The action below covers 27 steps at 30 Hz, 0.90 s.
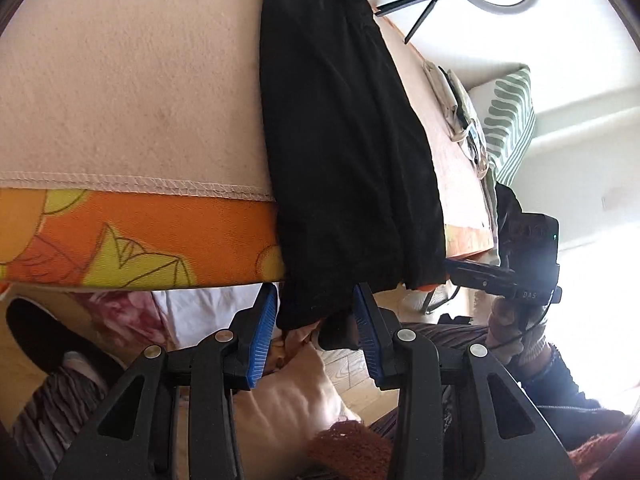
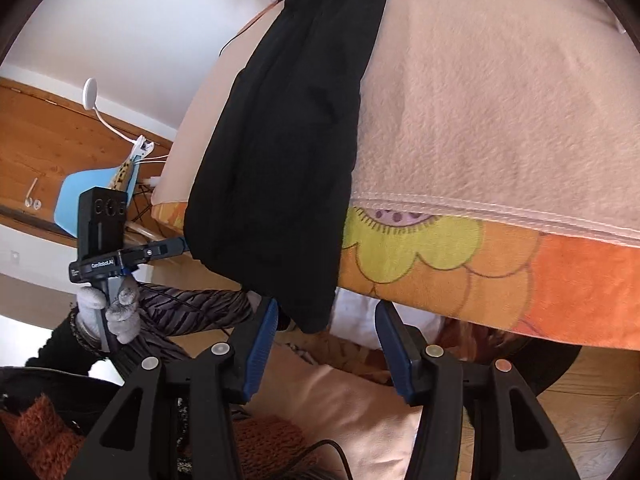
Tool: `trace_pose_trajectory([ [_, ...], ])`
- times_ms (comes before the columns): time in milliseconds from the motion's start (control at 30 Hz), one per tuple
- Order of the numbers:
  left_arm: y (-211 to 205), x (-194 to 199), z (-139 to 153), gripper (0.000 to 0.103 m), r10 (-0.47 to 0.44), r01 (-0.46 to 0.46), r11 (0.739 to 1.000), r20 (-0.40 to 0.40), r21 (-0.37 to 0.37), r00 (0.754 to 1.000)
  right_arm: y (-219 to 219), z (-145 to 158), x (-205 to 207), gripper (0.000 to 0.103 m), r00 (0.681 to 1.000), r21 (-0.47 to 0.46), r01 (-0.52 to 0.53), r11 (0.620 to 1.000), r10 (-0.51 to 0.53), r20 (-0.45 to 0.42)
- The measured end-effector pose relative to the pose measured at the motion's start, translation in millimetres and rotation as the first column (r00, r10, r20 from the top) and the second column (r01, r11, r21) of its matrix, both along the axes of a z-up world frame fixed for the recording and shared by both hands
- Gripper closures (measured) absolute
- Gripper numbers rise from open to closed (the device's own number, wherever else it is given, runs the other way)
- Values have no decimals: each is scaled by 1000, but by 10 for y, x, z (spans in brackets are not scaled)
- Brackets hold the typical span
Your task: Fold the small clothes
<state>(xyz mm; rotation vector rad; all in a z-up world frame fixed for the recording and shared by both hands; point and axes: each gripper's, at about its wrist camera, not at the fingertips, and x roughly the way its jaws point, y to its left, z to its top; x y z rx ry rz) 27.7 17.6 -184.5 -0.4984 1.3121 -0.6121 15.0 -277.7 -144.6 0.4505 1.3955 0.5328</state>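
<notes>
Evidently a fold was just finished: the black garment (image 1: 344, 140) lay in a long strip on the blanket-covered surface (image 1: 132, 92), its end overhanging. Left gripper (image 1: 316, 320) and right gripper (image 2: 324, 328) stood part-open, gripping nothing. Next probably called for regrasping that end.

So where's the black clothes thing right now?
The black garment lies lengthwise on the pink blanket, its near end hanging over the table's front edge between the open fingers of the left gripper.

Black garment (image 1: 344, 140), folded into a long narrow strip, lying lengthwise on a pale pink blanket (image 1: 132, 92), its near end hanging over the orange flowered edge (image 1: 160, 236)
</notes>
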Motion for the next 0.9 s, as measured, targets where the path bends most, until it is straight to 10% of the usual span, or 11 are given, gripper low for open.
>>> trace_pose_trajectory([
  [233,-48,4,-1,73,-37,38,999,9,-35,999,111,-100,38,61,999,36,-36,999,37,-20],
  [300,-33,9,-12,97,-40,40,998,14,-52,999,126,-109,55,73,999,47,-39,998,41,-25],
  [400,-13,-11,90,99,-42,46,997,62,-67,997,103,-86,43,97,999,98,-32,995,35,-24],
  [900,16,-60,250,100,-21,31,994,102,-106,995,154,88,16,101,999,116,-25,993,19,50],
])
